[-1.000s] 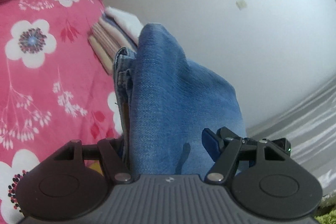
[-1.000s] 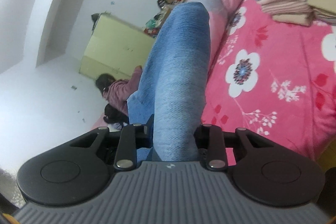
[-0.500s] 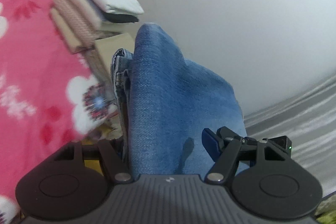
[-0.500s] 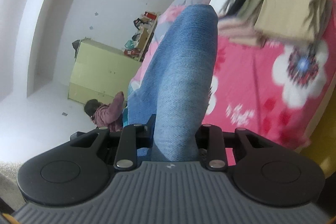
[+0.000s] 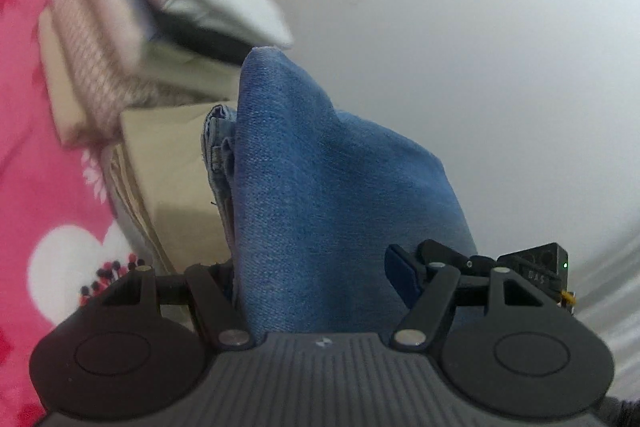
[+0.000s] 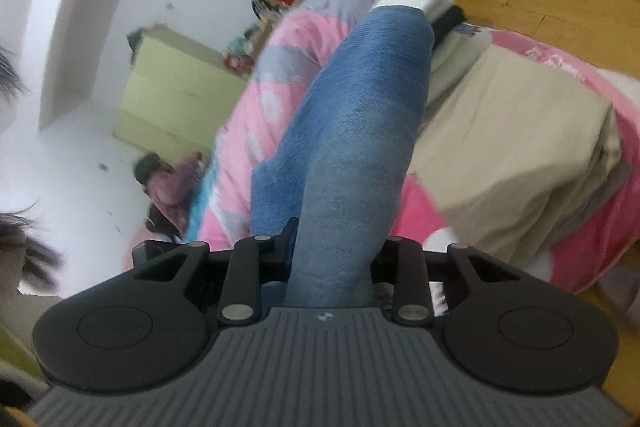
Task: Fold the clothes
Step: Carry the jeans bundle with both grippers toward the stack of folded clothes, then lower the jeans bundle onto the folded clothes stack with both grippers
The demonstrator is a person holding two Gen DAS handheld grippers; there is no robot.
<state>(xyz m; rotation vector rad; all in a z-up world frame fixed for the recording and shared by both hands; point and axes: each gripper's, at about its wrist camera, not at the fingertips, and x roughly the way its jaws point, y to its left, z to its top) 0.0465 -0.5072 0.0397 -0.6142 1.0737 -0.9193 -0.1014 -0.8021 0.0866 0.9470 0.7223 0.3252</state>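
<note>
My jaws hold one pair of folded blue jeans [image 5: 320, 195]: the left gripper [image 5: 320, 291] clamps a thick bundle, the right gripper [image 6: 332, 267] a narrower roll in the frame centre. Two stacks of folded clothes wait on the pink floral bedspread [image 5: 24, 167], a tall mixed stack [image 5: 132, 27] at upper left and a beige stack [image 6: 520, 163] at right. I think that a careless drop could unroll the jeans or tip a stack.

- Left gripper [image 5: 316, 267] jaws clamp folded blue denim jeans [image 5: 320, 195]
- Blurred stack of folded pale clothes [image 5: 132, 39] lies on pink floral bedspread [image 5: 36, 163]
</note>
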